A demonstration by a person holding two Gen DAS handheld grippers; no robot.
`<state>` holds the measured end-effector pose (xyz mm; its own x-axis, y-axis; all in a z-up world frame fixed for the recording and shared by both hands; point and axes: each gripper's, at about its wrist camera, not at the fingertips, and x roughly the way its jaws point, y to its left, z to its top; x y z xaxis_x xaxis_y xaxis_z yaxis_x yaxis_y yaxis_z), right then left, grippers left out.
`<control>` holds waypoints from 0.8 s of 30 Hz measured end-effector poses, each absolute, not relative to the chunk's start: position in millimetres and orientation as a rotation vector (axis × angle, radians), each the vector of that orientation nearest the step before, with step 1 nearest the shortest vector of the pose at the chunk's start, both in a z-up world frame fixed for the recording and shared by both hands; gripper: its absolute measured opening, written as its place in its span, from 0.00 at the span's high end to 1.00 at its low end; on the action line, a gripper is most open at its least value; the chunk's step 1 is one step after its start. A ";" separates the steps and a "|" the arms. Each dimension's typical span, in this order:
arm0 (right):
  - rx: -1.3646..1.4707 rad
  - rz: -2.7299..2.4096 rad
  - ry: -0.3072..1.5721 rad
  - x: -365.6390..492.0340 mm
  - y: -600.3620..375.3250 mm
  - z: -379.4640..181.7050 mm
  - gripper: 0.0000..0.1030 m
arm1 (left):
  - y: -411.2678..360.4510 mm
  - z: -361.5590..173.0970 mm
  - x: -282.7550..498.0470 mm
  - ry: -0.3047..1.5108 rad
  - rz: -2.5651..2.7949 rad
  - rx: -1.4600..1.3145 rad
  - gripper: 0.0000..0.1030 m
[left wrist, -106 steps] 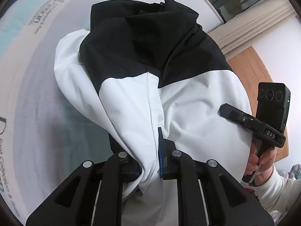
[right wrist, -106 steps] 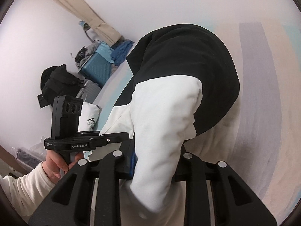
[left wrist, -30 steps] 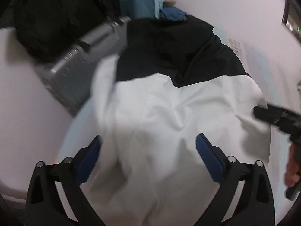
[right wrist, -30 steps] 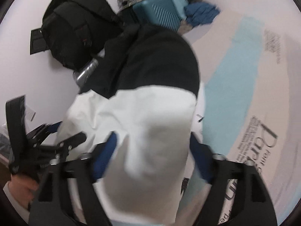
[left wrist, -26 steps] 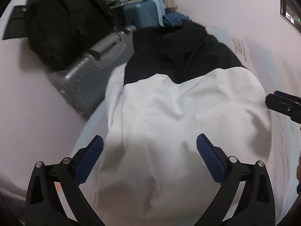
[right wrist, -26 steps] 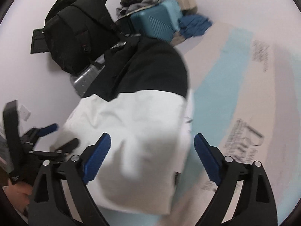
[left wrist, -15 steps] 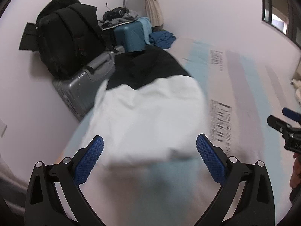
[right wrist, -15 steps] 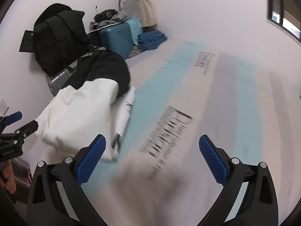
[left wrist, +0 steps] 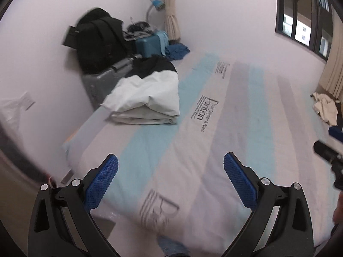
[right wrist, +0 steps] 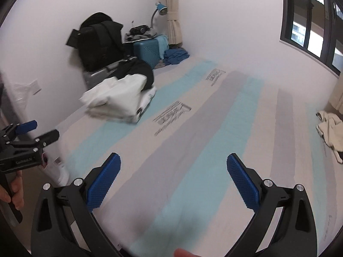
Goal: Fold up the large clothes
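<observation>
— Two grippers, and what were they doing?

— Both were spread wide with nothing between the blue pads. The left gripper (left wrist: 170, 182) hung over the striped mattress (left wrist: 214, 150), its fingers (left wrist: 100, 184) apart above a pale blue stripe. The right gripper (right wrist: 173, 184) was the same, jaws fully apart and clear of any cloth; they had just been opening, with nothing between them.

— Where was the jacket?

— The folded black-and-white jacket (left wrist: 148, 94) lay on the far left corner of the mattress, white part toward the camera, black part behind. It rested on top of a flatter stack of pale folded cloth (left wrist: 145, 117). Neither gripper touched it; both were well apart from it. In the right wrist view the jacket (right wrist: 122, 92) looked blurred.

— What was behind it?

— A grey hard suitcase (left wrist: 100, 81) stood just beside the jacket against the wall, with a black backpack (left wrist: 96, 40) on top. A teal suitcase (left wrist: 150, 45) stood further along, and a heap of blue clothing (left wrist: 176, 51) lay near it. A blue desk lamp (right wrist: 160, 7) rose beside a tied beige curtain (right wrist: 173, 10).

— Anything else on the mattress?

— A crumpled cream garment (right wrist: 330, 128) lay at the far right edge, well apart from the jacket. A dark-framed window (right wrist: 313, 21) sat in the wall above that side.

— Could you see the person?

— Only a hand (right wrist: 12, 190) on the left gripper's handle, low at the left of the right wrist view.
</observation>
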<state>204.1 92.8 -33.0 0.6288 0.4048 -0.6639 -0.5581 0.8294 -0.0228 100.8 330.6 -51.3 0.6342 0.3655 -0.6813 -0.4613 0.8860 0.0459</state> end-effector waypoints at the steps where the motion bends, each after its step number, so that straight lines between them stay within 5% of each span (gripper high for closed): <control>1: -0.234 0.556 0.704 189.9 88.6 -26.0 0.07 | 322.3 -42.8 86.3 0.746 0.486 -0.136 0.06; 8: -0.205 0.566 0.754 139.2 92.8 1.5 0.07 | 299.5 -20.8 31.1 0.765 0.503 -0.057 0.06; 24: -0.215 0.526 0.654 106.1 168.4 -50.5 0.07 | 353.2 -67.5 18.9 0.709 0.476 -0.085 0.06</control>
<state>106.1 168.4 -50.5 0.6694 0.3968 -0.6281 -0.5287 0.8483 -0.0276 18.9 353.2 -67.5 0.6574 0.3909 -0.6442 -0.4478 0.8902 0.0833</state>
